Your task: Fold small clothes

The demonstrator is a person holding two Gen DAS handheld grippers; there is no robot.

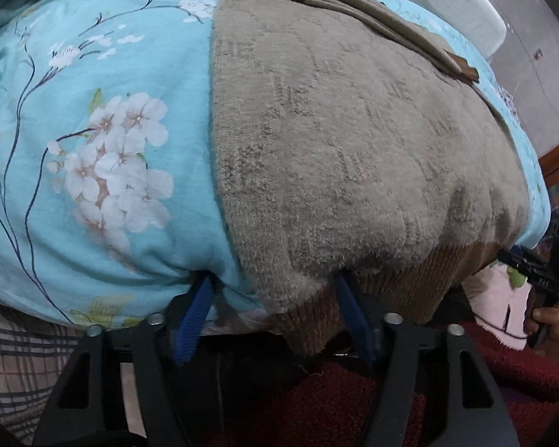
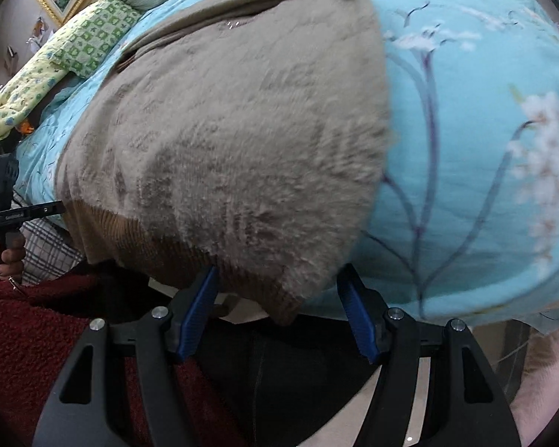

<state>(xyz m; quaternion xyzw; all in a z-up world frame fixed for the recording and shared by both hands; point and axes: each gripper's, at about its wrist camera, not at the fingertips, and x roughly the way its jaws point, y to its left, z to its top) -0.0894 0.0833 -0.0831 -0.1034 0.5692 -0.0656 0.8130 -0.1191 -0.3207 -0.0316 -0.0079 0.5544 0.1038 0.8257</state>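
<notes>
Two spread-jawed grippers, left gripper [image 1: 275,320] and right gripper [image 2: 279,313] (both empty), at the sweater [image 1: 354,156] hem.

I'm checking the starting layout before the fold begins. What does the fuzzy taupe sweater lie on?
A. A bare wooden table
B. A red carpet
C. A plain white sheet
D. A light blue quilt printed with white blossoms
D: in both wrist views the sweater rests on the light blue quilt with white blossom print, its brown ribbed hem hanging over the near edge.
</notes>
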